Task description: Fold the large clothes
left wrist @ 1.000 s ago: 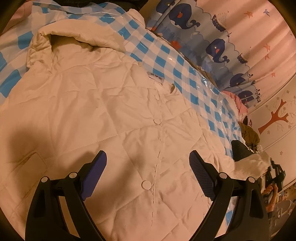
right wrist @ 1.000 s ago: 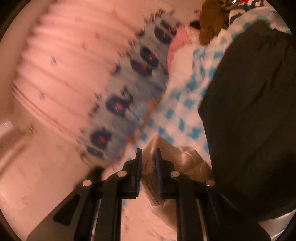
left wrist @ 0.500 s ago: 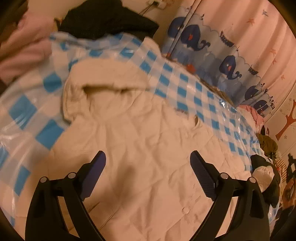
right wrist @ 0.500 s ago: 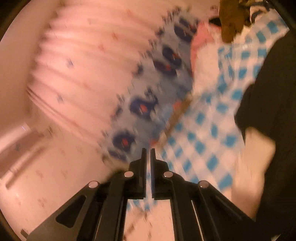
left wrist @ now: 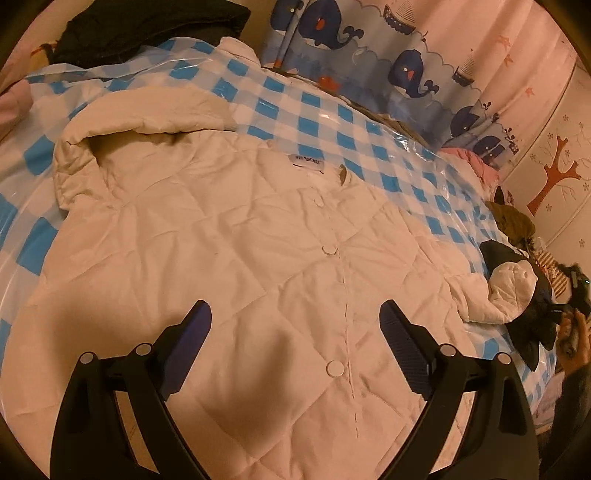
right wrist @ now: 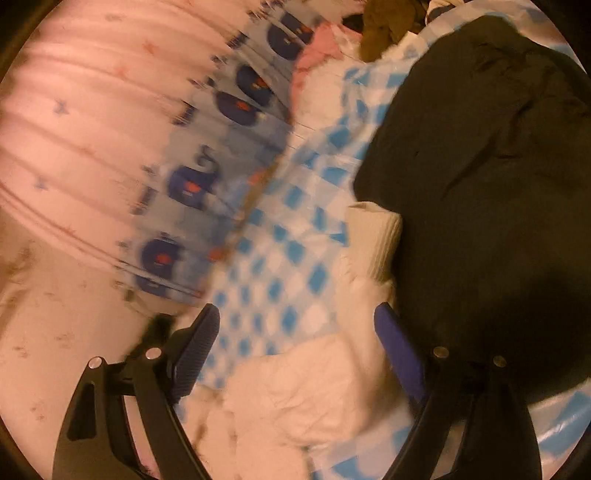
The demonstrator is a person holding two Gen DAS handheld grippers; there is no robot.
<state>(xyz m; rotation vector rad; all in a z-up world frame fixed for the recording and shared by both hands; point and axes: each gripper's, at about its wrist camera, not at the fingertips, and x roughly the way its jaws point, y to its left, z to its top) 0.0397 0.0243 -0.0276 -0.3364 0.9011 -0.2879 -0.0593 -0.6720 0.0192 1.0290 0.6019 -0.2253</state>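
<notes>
A: What's in the left wrist view, L to R?

B: A black pile of clothes sits far back at the top left. Then the big cream coat lies flat, front up, on the blue-and-white checked cover. Its hood is at the far left end. A row of round snaps runs down the middle. The left hand-held gripper hangs over the coat w/ its fingers wide apart, holding nothing. On the right is the whale curtain, and a black-and-white bundle lies at the cover's right edge.

A: And the right wrist view?

B: It's blurry. Pink curtain on the left, then whales, then checked cover. The right hand-held gripper is spread open too, w/ nothing between its fingers. Below it lies a white puffy part of the coat, and its ribbed cuff points up next to a big black garment on the right.
</notes>
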